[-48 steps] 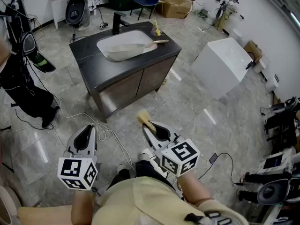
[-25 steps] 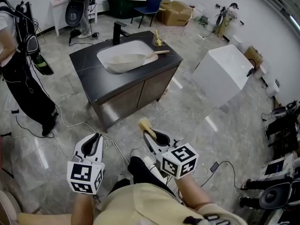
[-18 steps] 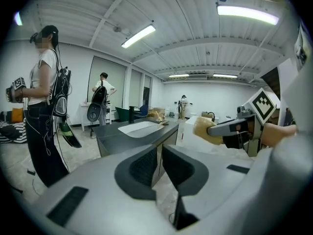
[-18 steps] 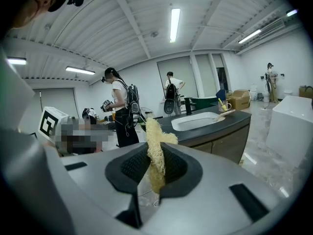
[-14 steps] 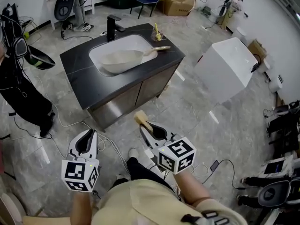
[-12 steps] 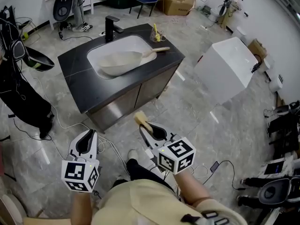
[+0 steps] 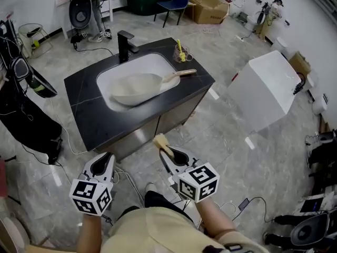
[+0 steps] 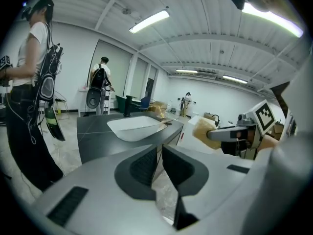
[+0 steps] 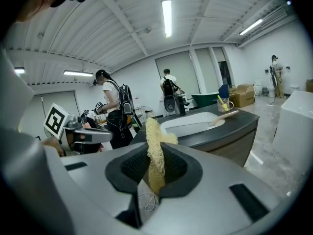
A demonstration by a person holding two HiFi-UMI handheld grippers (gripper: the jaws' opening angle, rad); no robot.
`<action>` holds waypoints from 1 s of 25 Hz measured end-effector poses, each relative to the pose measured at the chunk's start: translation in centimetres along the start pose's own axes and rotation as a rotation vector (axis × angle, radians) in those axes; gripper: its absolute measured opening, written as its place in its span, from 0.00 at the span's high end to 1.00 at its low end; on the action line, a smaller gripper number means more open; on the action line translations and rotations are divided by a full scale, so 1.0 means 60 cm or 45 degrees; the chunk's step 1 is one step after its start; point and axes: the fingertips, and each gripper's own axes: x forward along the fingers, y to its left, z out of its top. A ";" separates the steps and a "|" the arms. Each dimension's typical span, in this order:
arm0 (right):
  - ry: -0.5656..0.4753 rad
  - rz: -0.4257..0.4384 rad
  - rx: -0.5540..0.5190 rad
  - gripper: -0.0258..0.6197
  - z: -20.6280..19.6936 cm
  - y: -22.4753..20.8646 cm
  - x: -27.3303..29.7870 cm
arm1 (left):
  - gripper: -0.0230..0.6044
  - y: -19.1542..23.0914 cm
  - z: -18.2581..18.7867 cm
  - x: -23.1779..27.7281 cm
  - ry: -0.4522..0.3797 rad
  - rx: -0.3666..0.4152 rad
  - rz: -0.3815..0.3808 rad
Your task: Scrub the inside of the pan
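Observation:
A pale pan [image 7: 134, 86] with a wooden handle [image 7: 180, 75] lies in the white sink [image 7: 156, 63] of a dark counter [image 7: 89, 121], well ahead of both grippers. My right gripper [image 7: 167, 153] is shut on a yellow fibrous scrubber [image 7: 159, 139], which stands up between its pads in the right gripper view [image 9: 155, 148]. My left gripper [image 7: 102, 160] is held low at the left, jaws shut on nothing [image 8: 159, 153]. Both hang over the floor in front of the counter. In the left gripper view the sink [image 8: 134, 128] and scrubber [image 8: 205, 133] show ahead.
A black faucet [image 7: 125, 42] stands behind the sink; a cup with a yellow brush [image 7: 181, 52] sits at the counter's back right corner. A white box [image 7: 266, 88] stands on the floor to the right. People with gear stand at the left [image 9: 113, 111]. Cables lie on the floor.
The counter and sink have come nearer and more central in the head view. Both grippers keep their hold and stay low before the person; the scrubber stays in the right jaws.

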 end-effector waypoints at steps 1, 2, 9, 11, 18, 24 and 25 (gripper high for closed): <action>0.008 0.008 -0.007 0.87 0.001 -0.009 0.004 | 0.89 -0.003 0.004 0.011 0.002 0.004 0.005; 0.016 0.015 -0.018 0.87 0.001 -0.018 0.007 | 0.90 -0.006 0.008 0.021 0.003 0.011 0.009; 0.054 0.018 -0.022 0.87 0.010 -0.079 0.053 | 0.89 -0.002 0.022 0.080 0.045 -0.021 -0.025; 0.064 -0.003 -0.026 0.87 0.018 -0.099 0.066 | 0.89 0.010 0.029 0.096 0.050 -0.029 -0.021; 0.087 -0.046 -0.072 0.87 0.075 -0.168 0.137 | 0.89 0.075 0.060 0.211 0.078 0.043 -0.026; 0.153 -0.053 -0.148 0.87 0.136 -0.222 0.238 | 0.89 0.128 0.083 0.307 0.132 0.105 -0.095; 0.172 -0.054 -0.160 0.87 0.143 -0.230 0.257 | 0.89 0.140 0.084 0.321 0.145 0.091 -0.108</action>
